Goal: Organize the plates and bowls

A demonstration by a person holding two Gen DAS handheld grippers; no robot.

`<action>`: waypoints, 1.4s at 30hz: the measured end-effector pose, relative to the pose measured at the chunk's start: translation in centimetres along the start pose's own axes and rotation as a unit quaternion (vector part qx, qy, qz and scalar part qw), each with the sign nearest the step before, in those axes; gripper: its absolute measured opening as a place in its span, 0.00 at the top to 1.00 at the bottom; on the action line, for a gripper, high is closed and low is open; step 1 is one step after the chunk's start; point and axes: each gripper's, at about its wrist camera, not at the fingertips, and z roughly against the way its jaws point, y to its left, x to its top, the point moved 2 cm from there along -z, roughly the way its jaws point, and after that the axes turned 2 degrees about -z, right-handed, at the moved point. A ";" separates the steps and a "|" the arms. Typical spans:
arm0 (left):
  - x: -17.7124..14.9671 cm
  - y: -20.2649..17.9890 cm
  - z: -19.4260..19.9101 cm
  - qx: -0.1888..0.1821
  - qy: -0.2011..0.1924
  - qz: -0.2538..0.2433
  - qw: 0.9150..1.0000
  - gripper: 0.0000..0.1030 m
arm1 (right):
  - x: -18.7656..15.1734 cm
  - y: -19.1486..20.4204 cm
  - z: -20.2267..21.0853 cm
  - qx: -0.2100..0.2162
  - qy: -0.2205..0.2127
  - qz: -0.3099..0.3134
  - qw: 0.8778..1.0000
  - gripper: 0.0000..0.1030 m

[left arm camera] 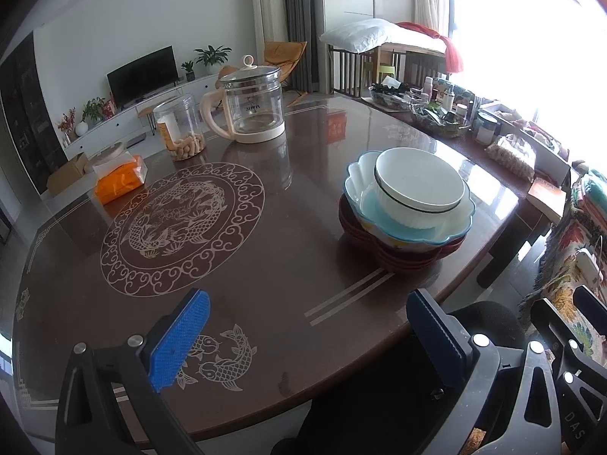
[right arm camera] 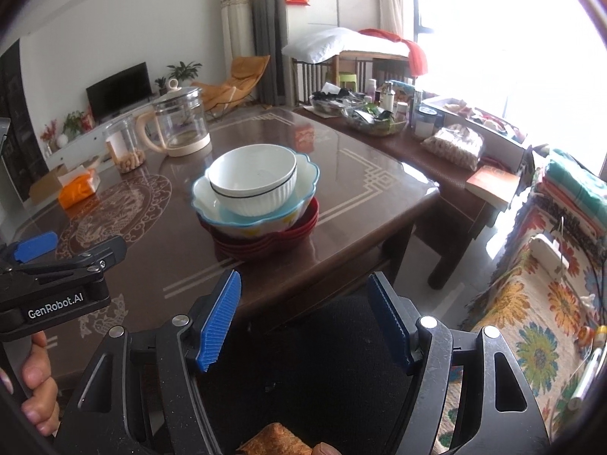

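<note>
A white ribbed bowl (left arm camera: 419,185) (right arm camera: 253,180) sits inside a scalloped light-blue bowl (left arm camera: 451,223) (right arm camera: 305,182), which rests on stacked dark red plates (left arm camera: 409,261) (right arm camera: 265,246) near the brown table's right edge. My left gripper (left arm camera: 307,326) hangs open over the table's near edge, short of the stack, nothing between its blue pads. My right gripper (right arm camera: 303,311) is open too, held off the table's edge, below the stack and empty. Part of the left gripper (right arm camera: 57,265) shows at the left of the right wrist view, in a hand (right arm camera: 38,386).
A glass kettle (left arm camera: 252,104) (right arm camera: 178,121), a clear jar of snacks (left arm camera: 182,131) and an orange tissue pack (left arm camera: 119,182) stand at the table's far left. A cluttered side table (right arm camera: 398,117) lies beyond. A floral-covered seat (right arm camera: 531,303) is at the right.
</note>
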 end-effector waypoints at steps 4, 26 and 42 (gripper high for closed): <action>0.6 0.3 1.2 0.009 -0.029 -0.008 1.000 0.00 | 0.7 0.5 0.7 -0.008 -0.002 0.006 1.000 0.29; 2.9 -1.2 3.2 -0.047 -0.039 -0.009 0.998 0.00 | 2.6 0.8 3.5 -0.062 -0.062 0.034 0.996 0.23; 2.4 -0.4 3.5 -0.037 -0.051 0.000 0.998 0.00 | 2.5 0.9 3.9 -0.073 -0.076 0.037 0.994 0.23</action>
